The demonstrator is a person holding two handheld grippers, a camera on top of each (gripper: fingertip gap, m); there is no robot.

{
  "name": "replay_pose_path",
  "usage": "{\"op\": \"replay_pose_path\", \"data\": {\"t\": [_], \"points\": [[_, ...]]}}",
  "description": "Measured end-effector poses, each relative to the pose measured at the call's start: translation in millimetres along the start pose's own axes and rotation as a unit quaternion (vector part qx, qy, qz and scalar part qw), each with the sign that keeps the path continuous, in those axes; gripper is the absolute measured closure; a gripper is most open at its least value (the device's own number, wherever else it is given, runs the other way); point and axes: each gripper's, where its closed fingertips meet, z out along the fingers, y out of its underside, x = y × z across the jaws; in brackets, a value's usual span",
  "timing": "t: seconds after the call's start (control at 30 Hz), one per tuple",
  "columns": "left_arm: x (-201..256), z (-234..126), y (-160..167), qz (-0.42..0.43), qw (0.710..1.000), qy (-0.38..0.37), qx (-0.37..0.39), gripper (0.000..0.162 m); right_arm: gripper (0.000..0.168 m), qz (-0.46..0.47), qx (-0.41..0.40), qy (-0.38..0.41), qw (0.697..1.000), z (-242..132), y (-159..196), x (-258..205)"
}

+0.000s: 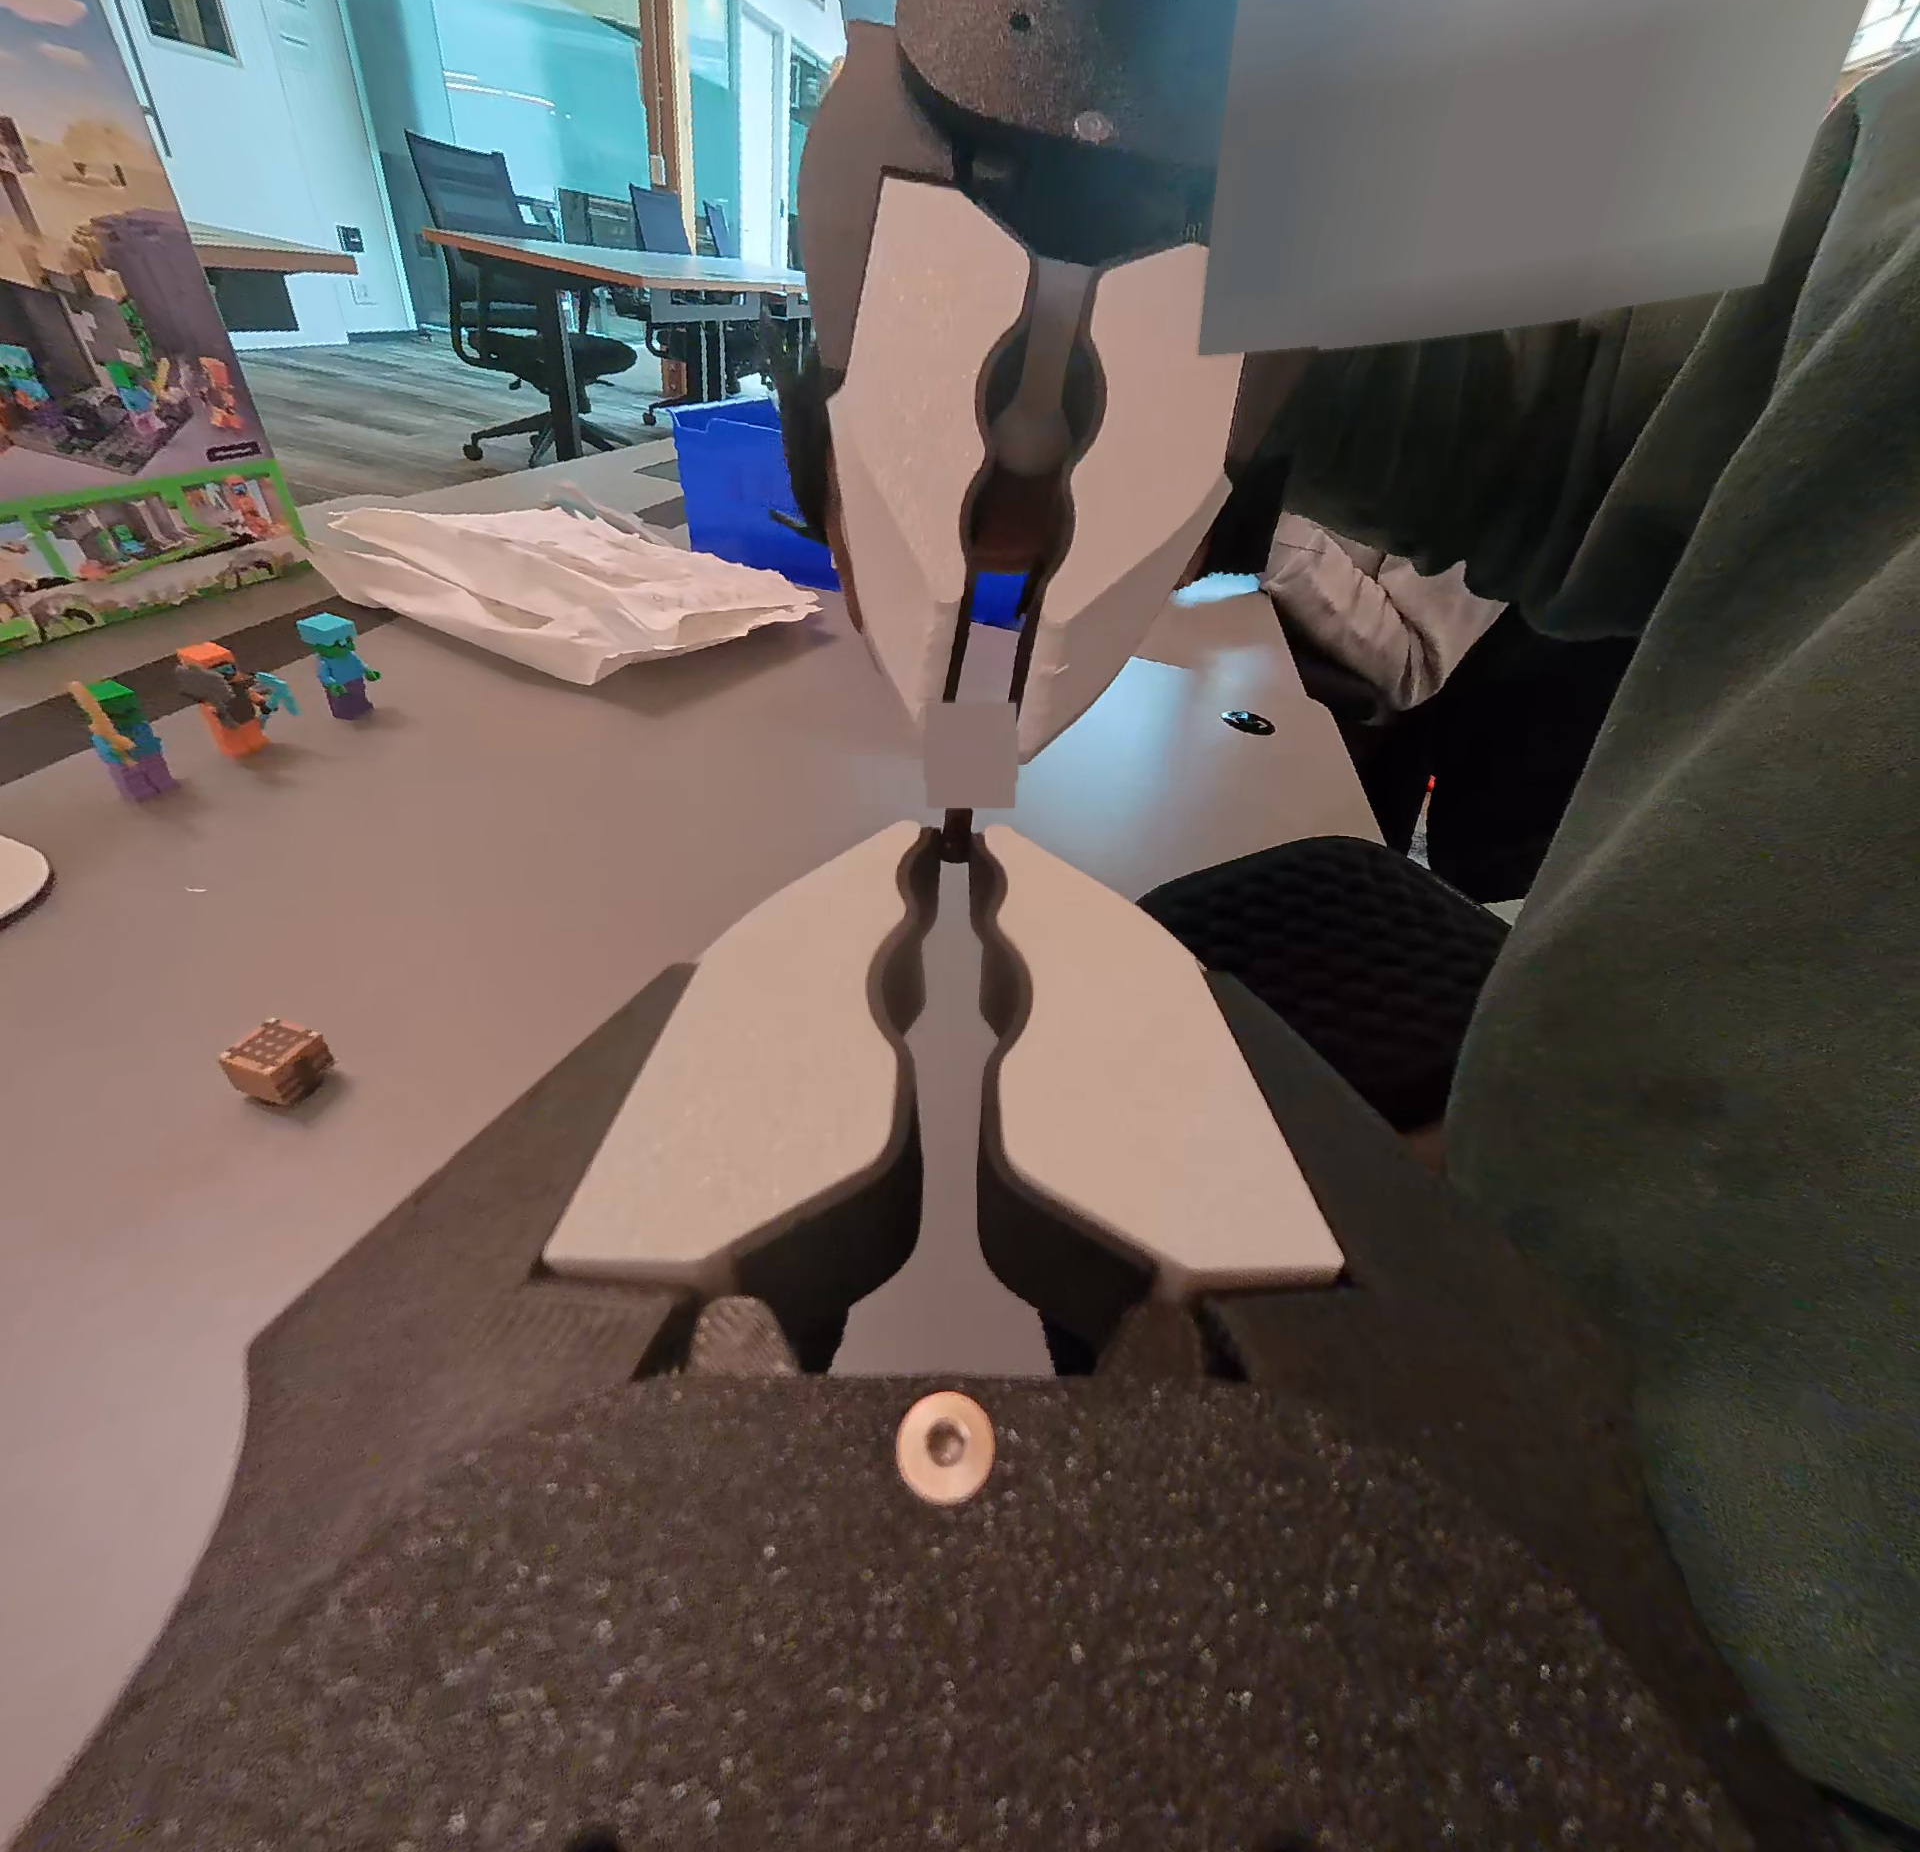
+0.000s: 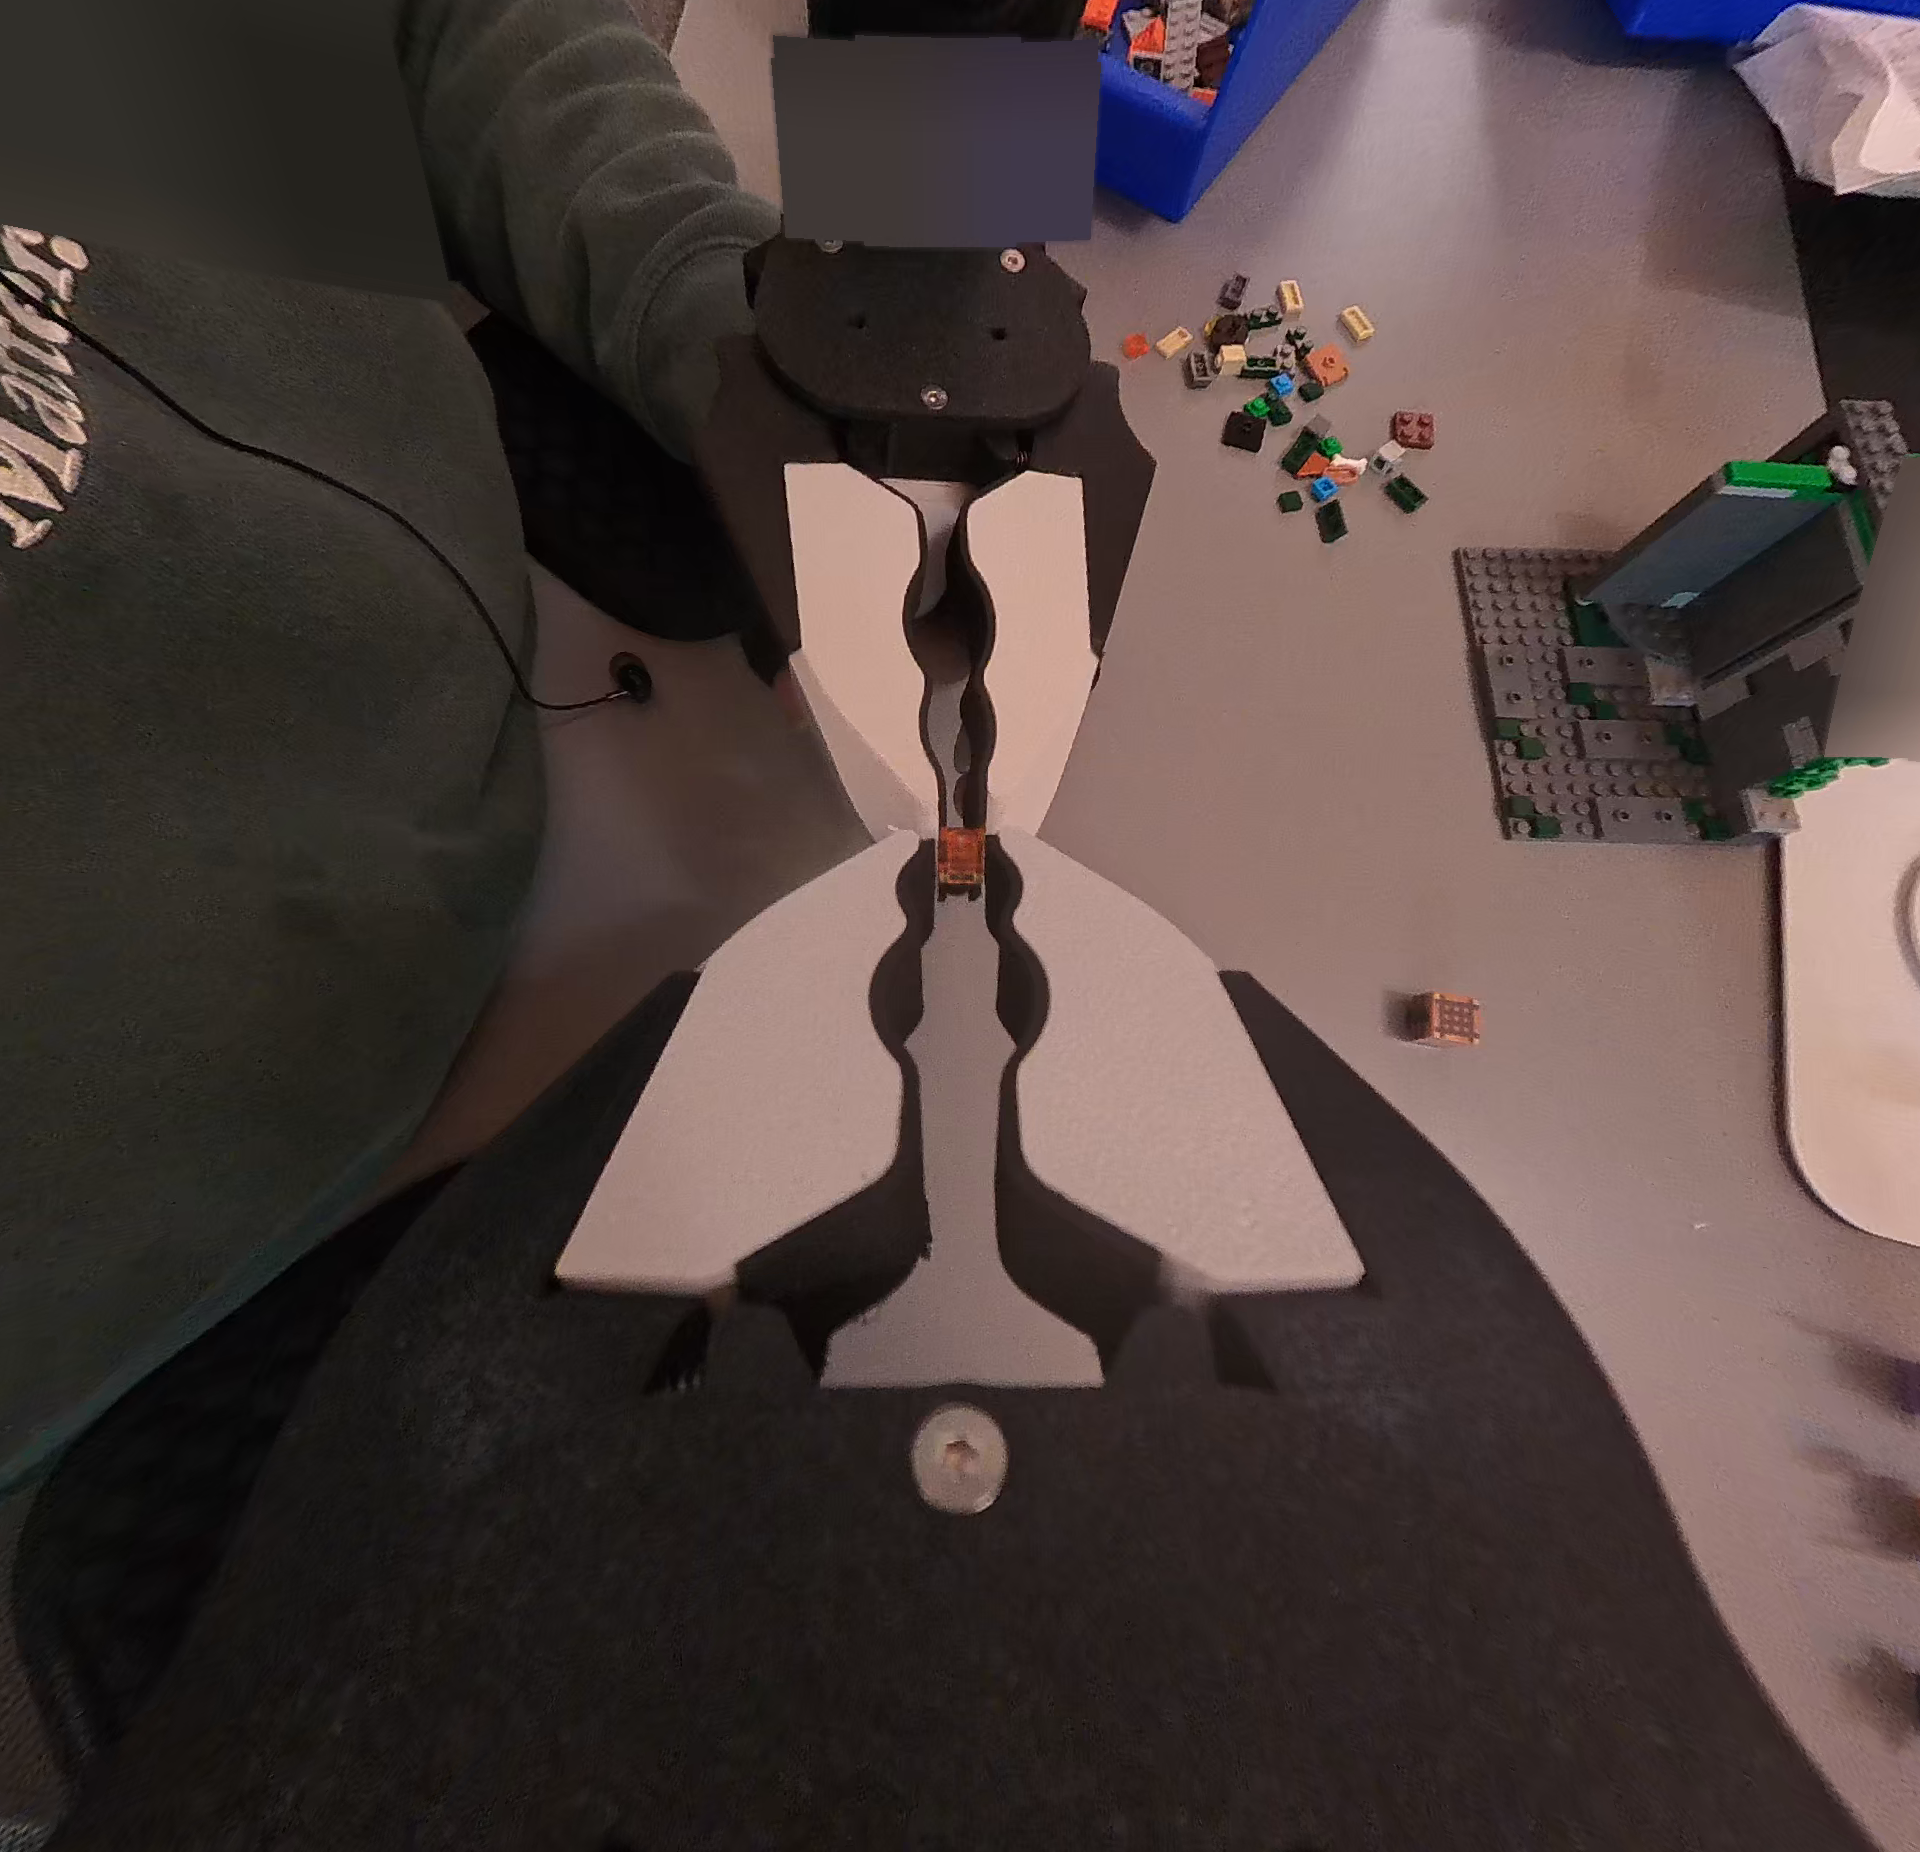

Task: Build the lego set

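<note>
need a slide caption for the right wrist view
Two grippers meet tip to tip over the table, the right gripper pinching a small orange piece; loose bricks and a part-built model lie beyond.

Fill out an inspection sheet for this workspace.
Surface: grey table.
Job's things: partial build on a grey baseplate; loose bricks; blue parts bin; three minifigures; small tan cube.
Clutter: crumpled white bags; set box.
Grippers: left gripper and right gripper meet tip to tip, both shut on a small orange piece.
Cables: thin black cable across the green sleeve.
Surroundings: office desks, chairs.
</note>
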Motion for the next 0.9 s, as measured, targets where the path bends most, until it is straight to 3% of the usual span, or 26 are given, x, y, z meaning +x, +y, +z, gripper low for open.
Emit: {"op": "replay_pose_path", "data": {"t": [0.9], "points": [[6.2,-3.8,-5.4,0.019,1.0,-0.001,0.0,0.157,0.161,0.047,0.113,-0.02,0.992,-3.2,-5.4,-4.7]]}}
